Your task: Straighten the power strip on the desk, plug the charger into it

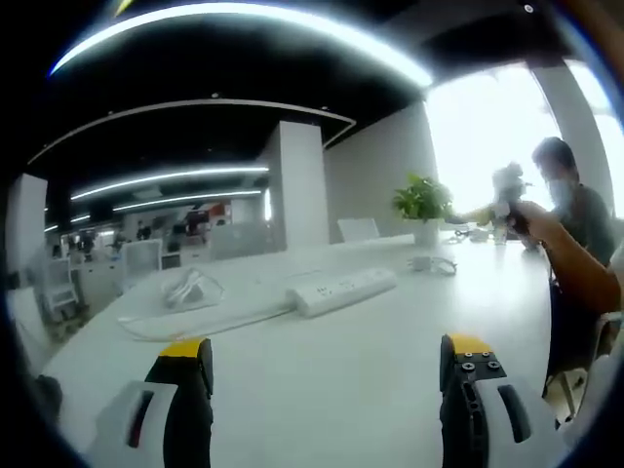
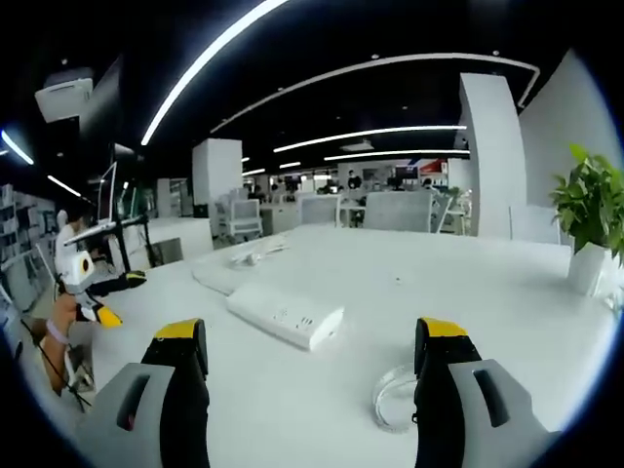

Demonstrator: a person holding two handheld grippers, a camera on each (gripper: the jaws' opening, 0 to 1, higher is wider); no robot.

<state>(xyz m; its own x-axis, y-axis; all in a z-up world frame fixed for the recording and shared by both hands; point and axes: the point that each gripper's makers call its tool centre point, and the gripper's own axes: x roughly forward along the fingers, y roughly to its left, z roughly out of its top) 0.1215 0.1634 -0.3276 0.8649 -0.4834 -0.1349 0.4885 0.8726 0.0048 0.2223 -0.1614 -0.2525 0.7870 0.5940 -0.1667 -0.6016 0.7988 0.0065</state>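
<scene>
A long white power strip (image 1: 341,291) lies slantwise across the middle of the white desk (image 1: 370,390), and its cable (image 1: 195,322) trails off to the left. The same strip (image 2: 288,317) lies just ahead of my right gripper (image 2: 312,361), which is open and holds nothing. My left gripper (image 1: 327,366) is open too, well short of the strip. A small white item with a coiled cord (image 1: 431,263), possibly the charger, lies to the right of the strip; a clear coil (image 2: 395,395) sits by my right jaw. The left gripper (image 2: 97,288) shows at the desk's left end.
A potted plant (image 1: 421,203) stands at the far edge of the desk, also the plant (image 2: 590,210) at the right. A crumpled clear-white item (image 1: 192,290) lies left of the strip. A person (image 1: 570,200) sits at the far right. Office chairs (image 2: 395,210) stand behind.
</scene>
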